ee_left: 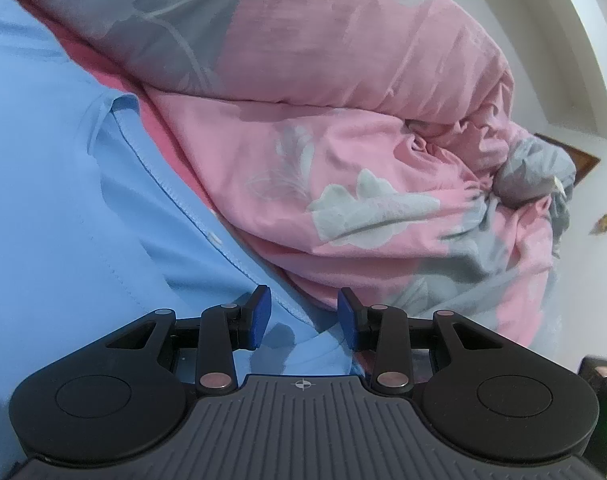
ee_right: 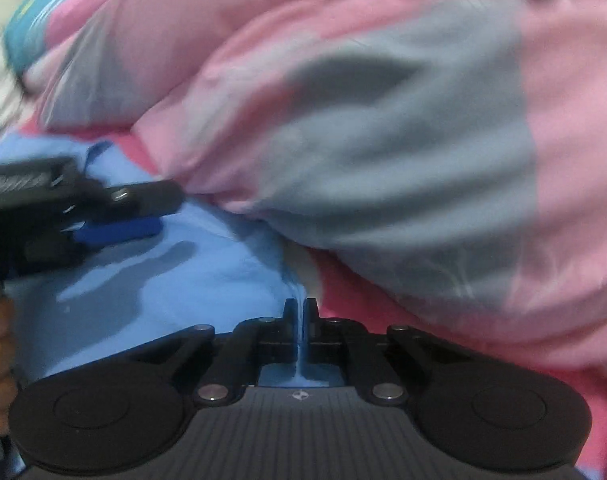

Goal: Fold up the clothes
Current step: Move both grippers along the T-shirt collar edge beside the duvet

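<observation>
One light blue garment (ee_left: 63, 200), spread flat on a deep pink sheet (ee_left: 159, 128), with a stitched hem running along its edge. One bulky quilt (ee_left: 343, 100), pink with grey leaf prints, heaped right against that hem and rising well above the garment. Two grippers, one per view. No containers visible in either view.

Left gripper (ee_left: 303, 316): poised over the garment's hem, jaws parted, blue pads (ee_left: 261, 312) apart with only flat cloth seen in the gap between them; nothing pinched, and whether the tips touch the cloth cannot be told. Seen again from the right wrist view (ee_right: 123, 216), low over the garment, near the quilt's edge.

Right gripper (ee_right: 301, 316): clamped tight on a thin fold of the garment (ee_right: 163, 280), a narrow ridge of blue cloth drawn up between the two black fingers (ee_right: 289, 312) and running back toward the camera. Pinched spot at the garment's border, just beside the quilt (ee_right: 383, 140), with a strip of the sheet (ee_right: 343, 300) showing between.

Beyond the quilt in the left wrist view, a pale wall (ee_left: 583, 80). At the far upper left of the right wrist view, a blurred teal shape (ee_right: 27, 40), too smeared to identify.
</observation>
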### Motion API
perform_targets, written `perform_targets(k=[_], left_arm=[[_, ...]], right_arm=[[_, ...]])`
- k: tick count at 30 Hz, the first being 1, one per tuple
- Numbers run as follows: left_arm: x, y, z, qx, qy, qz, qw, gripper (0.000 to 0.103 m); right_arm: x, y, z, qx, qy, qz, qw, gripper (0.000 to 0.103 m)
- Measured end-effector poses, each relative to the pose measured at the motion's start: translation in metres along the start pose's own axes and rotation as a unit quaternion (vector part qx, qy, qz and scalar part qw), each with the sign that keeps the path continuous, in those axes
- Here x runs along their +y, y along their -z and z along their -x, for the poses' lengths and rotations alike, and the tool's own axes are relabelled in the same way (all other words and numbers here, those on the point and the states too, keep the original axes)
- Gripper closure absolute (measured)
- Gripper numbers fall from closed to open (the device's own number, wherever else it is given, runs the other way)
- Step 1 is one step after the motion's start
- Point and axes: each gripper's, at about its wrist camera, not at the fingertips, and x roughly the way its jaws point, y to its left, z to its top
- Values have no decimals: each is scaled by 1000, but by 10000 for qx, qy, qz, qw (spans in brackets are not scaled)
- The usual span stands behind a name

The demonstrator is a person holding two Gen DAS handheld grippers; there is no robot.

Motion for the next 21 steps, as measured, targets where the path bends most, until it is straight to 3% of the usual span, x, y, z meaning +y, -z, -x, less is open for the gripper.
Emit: perform_targets(k=[3, 8, 12, 16, 19, 21], left_arm=[[-4, 2, -2, 45, -93, -206, 9997, 67], [-9, 7, -4, 94, -159, -464, 9988, 67], [-10, 8, -4, 102, -161, -529, 9984, 67], [-11, 9, -4, 98, -162, -594, 9981, 67], [-12, 9, -4, 96, -175, -634, 9978, 67], [-12, 9, -4, 101, -173, -661, 9976, 67]], right_arm=[[13, -3, -1, -266, 551, 365, 9975, 101], [13, 7, -25, -519, 946, 444, 9932, 101], [-26, 9, 7, -762, 646, -588, 9933, 85], [-64, 26, 60, -1123, 502, -1665, 9783, 84], [-77, 39, 75, -1027, 258, -2071, 9726, 85], [-80, 42, 56, -596, 50, -2126, 9753, 85]])
